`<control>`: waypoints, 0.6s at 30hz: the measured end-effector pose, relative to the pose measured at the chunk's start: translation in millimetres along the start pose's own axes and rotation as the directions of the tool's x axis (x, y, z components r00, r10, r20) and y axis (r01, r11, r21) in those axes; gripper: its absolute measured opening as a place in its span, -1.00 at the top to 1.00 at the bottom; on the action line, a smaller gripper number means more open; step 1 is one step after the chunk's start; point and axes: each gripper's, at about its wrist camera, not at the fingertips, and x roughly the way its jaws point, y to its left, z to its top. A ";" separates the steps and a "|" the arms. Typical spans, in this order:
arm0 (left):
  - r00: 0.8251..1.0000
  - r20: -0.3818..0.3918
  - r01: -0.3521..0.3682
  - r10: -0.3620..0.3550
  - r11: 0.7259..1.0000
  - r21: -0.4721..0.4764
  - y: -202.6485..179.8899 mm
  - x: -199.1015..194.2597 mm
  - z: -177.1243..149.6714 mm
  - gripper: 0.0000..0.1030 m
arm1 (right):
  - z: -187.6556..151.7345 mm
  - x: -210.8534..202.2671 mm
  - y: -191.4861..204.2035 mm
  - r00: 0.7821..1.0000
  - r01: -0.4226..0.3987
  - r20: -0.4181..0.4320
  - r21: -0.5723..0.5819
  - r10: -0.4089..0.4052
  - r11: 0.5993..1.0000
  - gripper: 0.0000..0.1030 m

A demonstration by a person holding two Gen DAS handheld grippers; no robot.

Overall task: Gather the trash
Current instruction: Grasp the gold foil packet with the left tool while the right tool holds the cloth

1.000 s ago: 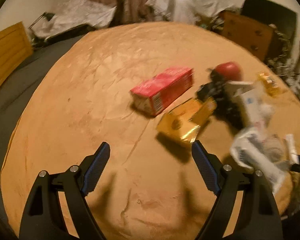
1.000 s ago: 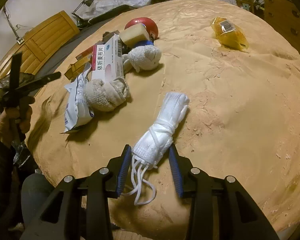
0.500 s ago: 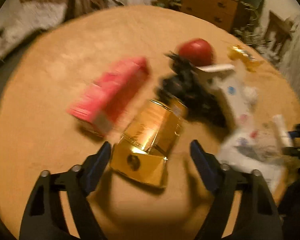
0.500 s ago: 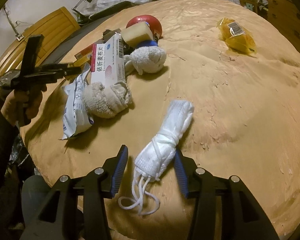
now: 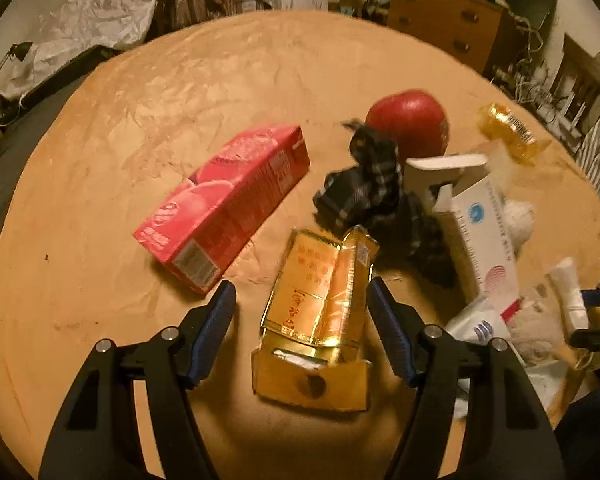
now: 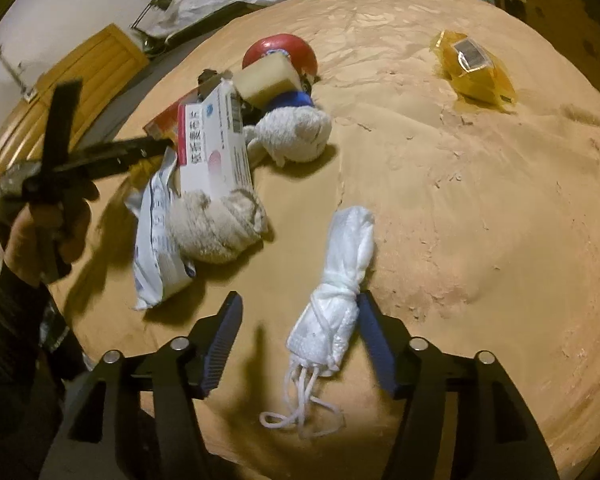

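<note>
left gripper (image 5: 300, 312): jaws spread, straddling gold box (image 5: 320, 312) lying on table (image 5: 100, 220), pads seemingly not touching | right gripper (image 6: 298, 334): jaws just opening, standing apart around white roll (image 6: 336, 292), nothing pinched

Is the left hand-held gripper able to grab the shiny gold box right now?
Probably yes. The left hand-held gripper is open, its fingers either side of the gold box without pressing it. Nothing lies between them; the red carton sits just outside.
</note>
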 end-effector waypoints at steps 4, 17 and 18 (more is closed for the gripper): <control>0.999 -0.041 -0.032 0.033 0.999 0.032 -9.6 11.3 1.5 -0.23 | 5.6 7.0 -2.2 1.000 0.028 -0.011 0.013 -0.028 1.000 -0.21; 0.997 0.056 -0.054 0.060 0.994 -0.096 -8.9 -24.5 -19.7 0.22 | -7.5 -1.2 14.7 0.975 0.212 0.089 -0.115 -0.203 0.970 0.49; 0.994 0.076 -0.069 0.077 0.991 -0.111 -8.8 -34.4 -22.9 0.22 | -9.0 -7.7 17.9 0.973 0.211 0.118 -0.112 -0.198 0.971 0.49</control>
